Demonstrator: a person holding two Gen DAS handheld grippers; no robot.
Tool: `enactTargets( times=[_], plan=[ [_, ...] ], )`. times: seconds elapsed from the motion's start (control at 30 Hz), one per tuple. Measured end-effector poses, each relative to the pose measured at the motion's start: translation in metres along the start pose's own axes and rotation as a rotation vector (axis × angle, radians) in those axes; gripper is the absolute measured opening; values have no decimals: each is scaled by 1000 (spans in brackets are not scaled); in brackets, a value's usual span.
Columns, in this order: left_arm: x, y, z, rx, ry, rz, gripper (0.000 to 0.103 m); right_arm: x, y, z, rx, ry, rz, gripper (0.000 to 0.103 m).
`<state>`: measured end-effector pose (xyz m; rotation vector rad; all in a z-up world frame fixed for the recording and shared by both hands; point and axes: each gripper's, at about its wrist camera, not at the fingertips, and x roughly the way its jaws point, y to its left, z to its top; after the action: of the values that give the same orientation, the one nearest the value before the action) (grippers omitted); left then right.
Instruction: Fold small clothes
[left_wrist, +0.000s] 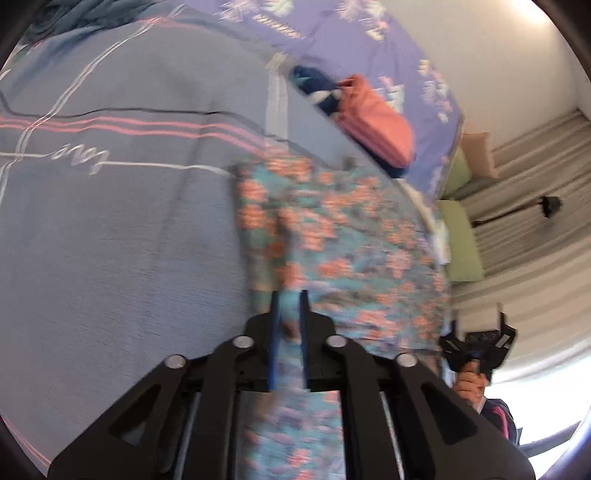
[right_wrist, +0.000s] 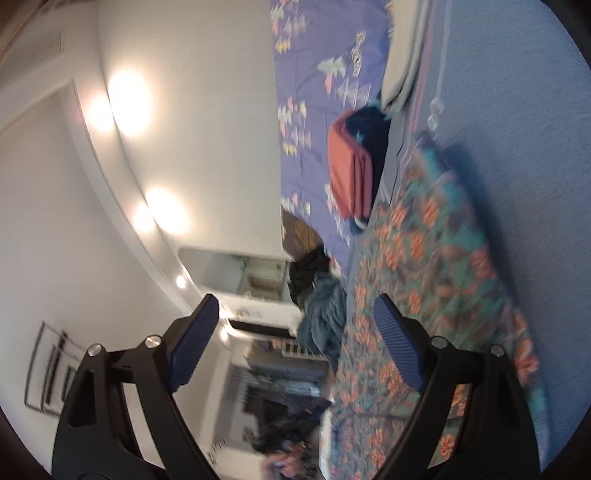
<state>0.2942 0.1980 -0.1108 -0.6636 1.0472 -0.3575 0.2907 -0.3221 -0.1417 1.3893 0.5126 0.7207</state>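
A teal garment with orange flowers (left_wrist: 343, 236) lies on the grey-blue bedspread (left_wrist: 122, 229). My left gripper (left_wrist: 288, 306) is shut on the near edge of this garment, and the cloth runs between its blue pads. In the right wrist view the same garment (right_wrist: 436, 280) lies stretched along the bed. My right gripper (right_wrist: 295, 314) is open and empty, held in the air off the garment's edge; it also shows in the left wrist view (left_wrist: 476, 332), held by a hand.
A folded coral and navy stack (left_wrist: 373, 122) sits at the far edge of the bedspread, also in the right wrist view (right_wrist: 354, 170). A purple patterned sheet (right_wrist: 306, 110) lies beyond. A dark blue crumpled cloth (right_wrist: 325, 317) lies farther off. Green cushions (left_wrist: 461, 243) sit by the curtain.
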Motion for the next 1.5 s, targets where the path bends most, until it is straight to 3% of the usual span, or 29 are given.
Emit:
enactTargets(
  times=[0.07, 0.1, 0.17, 0.2, 0.27, 0.37, 0.47, 0.6, 0.87, 0.97, 1.1, 1.23, 1.3, 1.5],
  plan=[
    [0, -21, -5, 34, -12, -68, 27, 19, 5, -6, -20, 114, 11, 87],
    [2, -29, -6, 51, -16, -88, 31, 40, 4, -14, -2, 239, 45, 87],
    [7, -52, -9, 103, -53, -131, 47, 67, 1, -30, 35, 398, 81, 87],
    [10, -60, -10, 122, -64, -137, 48, 81, 3, -42, 14, 479, 64, 87],
    [24, -71, -10, 151, -72, -139, 48, 96, 9, -57, -51, 560, 22, 87],
    [49, -66, -14, 126, -24, -115, 48, 109, 12, -70, -104, 614, -12, 87],
    [63, -48, -23, 96, -2, -81, 48, 116, 6, -72, -124, 604, -104, 84],
    [55, -36, -31, 106, -32, -121, 48, 111, -1, -65, -80, 568, -102, 78],
    [26, -35, -50, 139, -74, -39, 50, 106, 6, -72, -126, 544, -128, 79],
    [1, -45, -71, 212, -116, -49, 55, 87, 15, -65, -100, 478, -111, 83],
    [-34, -54, -106, 264, -133, -76, 57, 39, 54, -65, -173, 391, -110, 88],
    [-60, -60, -143, 309, -157, -65, 63, -38, 75, -91, -234, 307, -93, 92],
    [-70, -61, -165, 337, -174, -47, 70, -76, 76, -105, -249, 267, -112, 92],
    [-87, -51, -212, 340, -174, -20, 70, -169, 77, -143, -297, 156, -221, 92]
  ],
)
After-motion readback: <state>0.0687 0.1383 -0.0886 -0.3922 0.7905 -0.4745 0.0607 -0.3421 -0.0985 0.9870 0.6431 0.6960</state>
